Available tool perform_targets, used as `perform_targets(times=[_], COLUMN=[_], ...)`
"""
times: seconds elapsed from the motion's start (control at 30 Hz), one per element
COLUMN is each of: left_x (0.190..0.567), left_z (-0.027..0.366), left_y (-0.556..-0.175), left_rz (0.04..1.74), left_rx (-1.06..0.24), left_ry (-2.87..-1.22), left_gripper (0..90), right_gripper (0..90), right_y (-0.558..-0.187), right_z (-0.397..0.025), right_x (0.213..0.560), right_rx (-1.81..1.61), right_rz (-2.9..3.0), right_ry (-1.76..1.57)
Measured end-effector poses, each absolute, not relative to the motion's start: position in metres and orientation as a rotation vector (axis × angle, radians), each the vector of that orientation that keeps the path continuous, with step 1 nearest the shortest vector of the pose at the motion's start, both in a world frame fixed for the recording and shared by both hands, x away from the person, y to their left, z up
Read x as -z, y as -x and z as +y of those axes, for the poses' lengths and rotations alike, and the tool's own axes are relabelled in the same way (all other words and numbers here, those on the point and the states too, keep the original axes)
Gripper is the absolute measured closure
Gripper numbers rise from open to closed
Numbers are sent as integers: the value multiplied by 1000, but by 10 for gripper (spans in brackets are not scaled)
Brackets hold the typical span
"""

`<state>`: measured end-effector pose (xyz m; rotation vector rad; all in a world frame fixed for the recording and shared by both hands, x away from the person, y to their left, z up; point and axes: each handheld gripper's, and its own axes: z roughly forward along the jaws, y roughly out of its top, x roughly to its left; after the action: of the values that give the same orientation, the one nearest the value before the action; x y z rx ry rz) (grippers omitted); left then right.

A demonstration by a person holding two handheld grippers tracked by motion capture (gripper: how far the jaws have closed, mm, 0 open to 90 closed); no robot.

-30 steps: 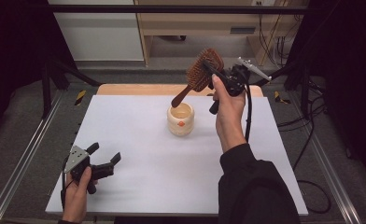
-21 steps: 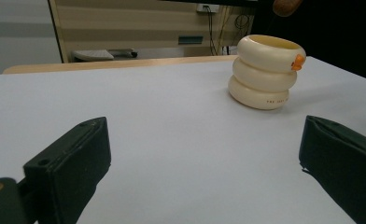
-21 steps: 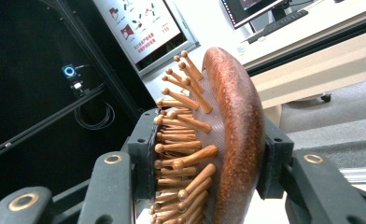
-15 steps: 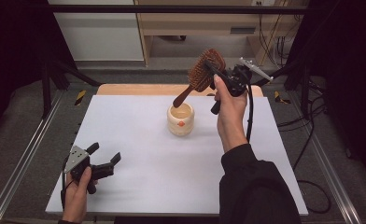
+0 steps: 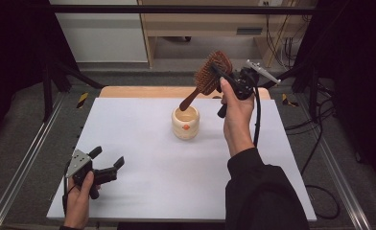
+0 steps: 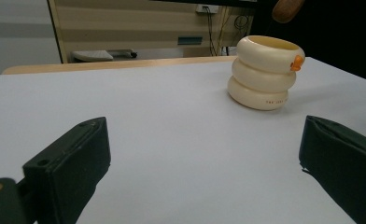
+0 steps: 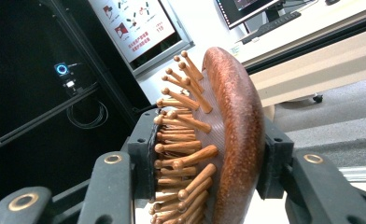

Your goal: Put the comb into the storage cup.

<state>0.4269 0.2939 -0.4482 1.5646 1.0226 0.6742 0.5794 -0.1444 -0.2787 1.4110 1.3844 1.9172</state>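
One hairbrush (image 5: 209,75) clamped in right gripper (image 5: 227,76), handle slanting down-left toward cup (image 5: 185,123); left gripper (image 5: 110,166) agape

Bright overhead light on white table (image 5: 143,191), dark surrounds, bg perhaps slightly soft.

High view: fixed above the near edge, angled forward and down over the whole white rectangular table (image 5: 143,191). Left gripper view: low, near the tabletop, facing the cream ringed ceramic cup (image 6: 266,72) — shared with the high view (image 5: 185,123). Right gripper view: raised, tilted upward, pressed close against the brown wooden paddle hairbrush (image 7: 228,135) — also seen from above (image 5: 210,74).
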Motion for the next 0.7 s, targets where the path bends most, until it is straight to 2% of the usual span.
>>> perform_targets(times=[0.7], left_x=[448], left_z=[294], left_y=[-427], left_rz=[1023], left_rx=[-674], left_ry=[-1564], left_gripper=[23], right_gripper=[512], right_y=[-579], right_z=[-144], right_x=[282], right_rx=[-1878], right_rz=[1412], right_ry=[-1401])
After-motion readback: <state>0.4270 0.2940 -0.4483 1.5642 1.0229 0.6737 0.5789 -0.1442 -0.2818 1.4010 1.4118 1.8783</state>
